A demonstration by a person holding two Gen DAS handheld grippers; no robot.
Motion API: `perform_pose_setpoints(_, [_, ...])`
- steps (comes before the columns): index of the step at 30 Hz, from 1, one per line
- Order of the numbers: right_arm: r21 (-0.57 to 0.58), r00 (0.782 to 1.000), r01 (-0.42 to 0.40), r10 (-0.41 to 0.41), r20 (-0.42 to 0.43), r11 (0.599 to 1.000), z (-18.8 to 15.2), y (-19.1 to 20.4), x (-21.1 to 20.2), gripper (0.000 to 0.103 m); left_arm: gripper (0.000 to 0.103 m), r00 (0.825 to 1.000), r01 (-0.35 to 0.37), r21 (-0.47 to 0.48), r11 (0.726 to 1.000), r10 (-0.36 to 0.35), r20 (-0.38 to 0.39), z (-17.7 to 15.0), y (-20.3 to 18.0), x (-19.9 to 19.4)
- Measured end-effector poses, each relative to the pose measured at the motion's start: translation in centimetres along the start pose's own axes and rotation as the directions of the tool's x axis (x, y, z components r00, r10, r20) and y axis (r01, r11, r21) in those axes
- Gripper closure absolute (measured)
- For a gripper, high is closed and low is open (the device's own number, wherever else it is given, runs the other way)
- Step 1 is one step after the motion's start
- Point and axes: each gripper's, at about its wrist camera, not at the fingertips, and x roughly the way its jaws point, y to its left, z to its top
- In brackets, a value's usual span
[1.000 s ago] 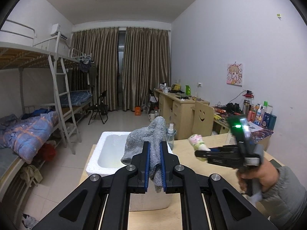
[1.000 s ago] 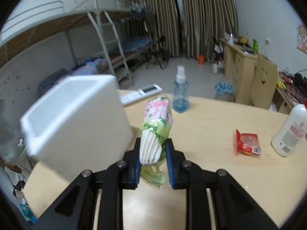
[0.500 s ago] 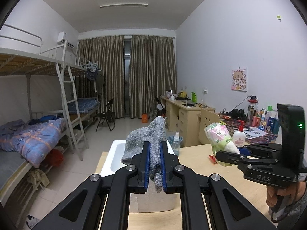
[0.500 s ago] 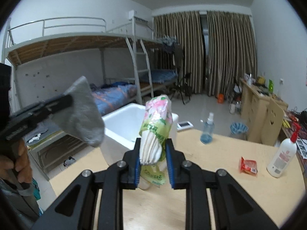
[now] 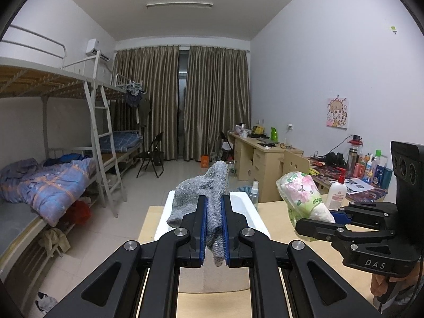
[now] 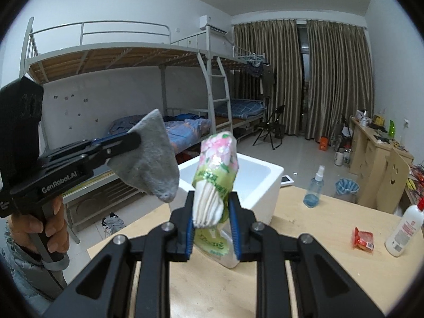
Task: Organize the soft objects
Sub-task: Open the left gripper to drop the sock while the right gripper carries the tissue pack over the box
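Observation:
My left gripper [image 5: 213, 199] is shut on a grey sock [image 5: 204, 188], which stands up between the blue pads above a white foam box [image 5: 242, 208]. In the right wrist view that gripper [image 6: 132, 140] comes in from the left with the sock [image 6: 151, 164] hanging from it. My right gripper [image 6: 210, 204] is shut on a flowered green-and-pink tissue pack [image 6: 217, 159], held upright in front of the box [image 6: 262, 182]. From the left wrist view the right gripper [image 5: 318, 220] and its pack [image 5: 299, 188] hover right of the box, over the wooden table [image 6: 318, 251].
On the table stand a blue spray bottle [image 6: 314, 188] and a white lotion bottle [image 6: 402, 230], with a red snack packet [image 6: 362, 238] between them. A white phone-like slab [image 6: 286, 179] lies behind the box. Bunk beds fill the left; a cluttered desk [image 5: 352, 180] lines the right wall.
The right gripper rose with the tissue pack and tipped up from facing the tabletop to facing across the room. The left gripper lifted slightly with the sock. Both grips stayed as they were.

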Motion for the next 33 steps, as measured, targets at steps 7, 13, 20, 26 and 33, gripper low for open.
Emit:
perform_pose_setpoints(7, [-0.01, 1.0, 0.006, -0.006, -0.021, 1.0, 1.4, -0.1, 2.5, 0.076, 0.093, 1.0, 0.004, -0.019, 1.0, -0.004, -0.001, 1.1, 1.7, 2.1])
perform_pose_setpoints(13, [0.004, 0.999, 0.006, -0.006, -0.049, 1.0, 2.0, -0.7, 4.8, 0.076, 0.093, 1.0, 0.016, -0.021, 1.0, -0.017, -0.023, 1.7, 2.7, 4.8])
perform_pose_setpoints(20, [0.011, 0.997, 0.013, -0.012, -0.077, 1.0, 2.2, -1.1, 6.0, 0.076, 0.093, 0.997, 0.036, -0.026, 0.999, -0.037, -0.062, 1.9, 3.3, 8.5])
perform_pose_setpoints(26, [0.025, 0.996, 0.025, -0.023, -0.081, 0.999, 2.2, -2.0, 6.4, 0.076, 0.092, 0.991, 0.066, -0.02, 0.998, -0.068, -0.117, 1.5, 2.7, 12.1])
perform_pose_setpoints(33, [0.029, 0.995, 0.035, -0.032, -0.093, 0.999, 2.3, -2.4, 6.8, 0.076, 0.044, 0.986, 0.062, -0.001, 0.998, -0.062, -0.157, 0.8, 2.6, 14.7])
